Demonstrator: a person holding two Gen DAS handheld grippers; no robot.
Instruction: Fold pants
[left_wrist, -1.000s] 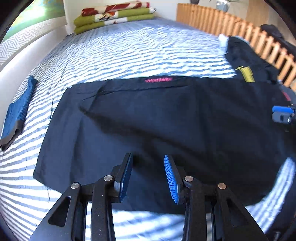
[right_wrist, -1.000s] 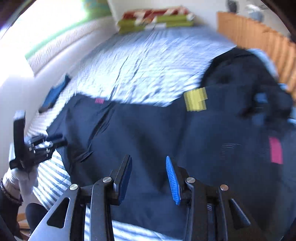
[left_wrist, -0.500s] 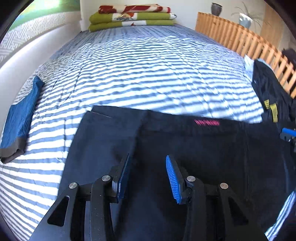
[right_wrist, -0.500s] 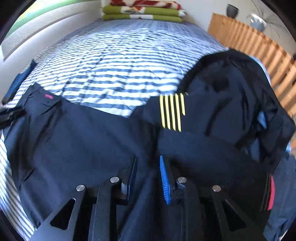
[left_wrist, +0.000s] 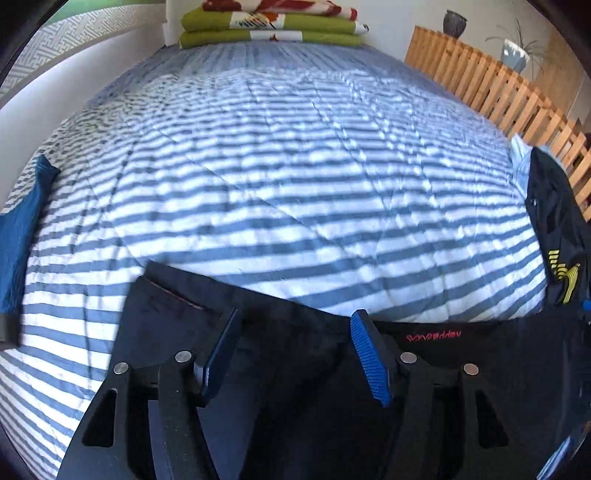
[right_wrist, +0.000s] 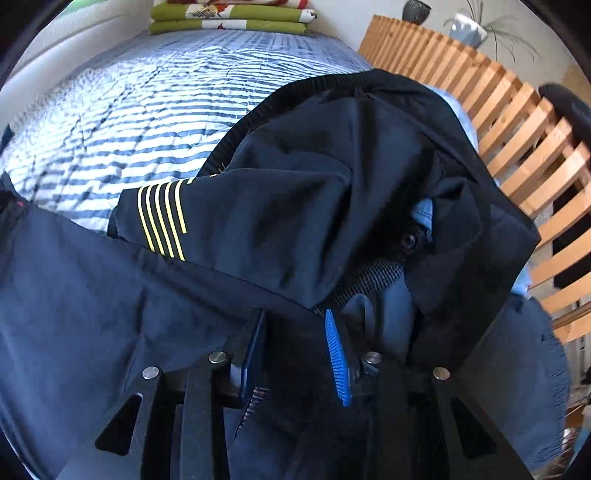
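On a blue-and-white striped bedspread (left_wrist: 295, 177), I hold my left gripper (left_wrist: 295, 354) low over the dark pants (left_wrist: 295, 406), its blue-padded jaws spread wide with nothing between them. Half a second ago more of the garment showed ahead of the fingers; now its far edge crosses just beyond the fingertips, and the red lettering (left_wrist: 432, 336) has slid to sit beside the right-hand pad. A second ago the whole panel lay spread out in front of me.

My right gripper (right_wrist: 295, 350) has pushed in under a heap of dark clothing with yellow stripes (right_wrist: 160, 219), which now fills most of its view where earlier it lay further ahead. The jaws stand apart, a little narrower than the left pair, with dark fabric of the pants (right_wrist: 92, 295) lying between and below them; whether the pads touch it I cannot tell.

The pants lie flat along the near edge of the bed, stretching between the two grippers. A folded blue cloth (left_wrist: 18, 240) stays at the left edge, green blankets (left_wrist: 273, 31) are stacked at the head, and a wooden slatted rail (right_wrist: 498, 122) runs along the right.
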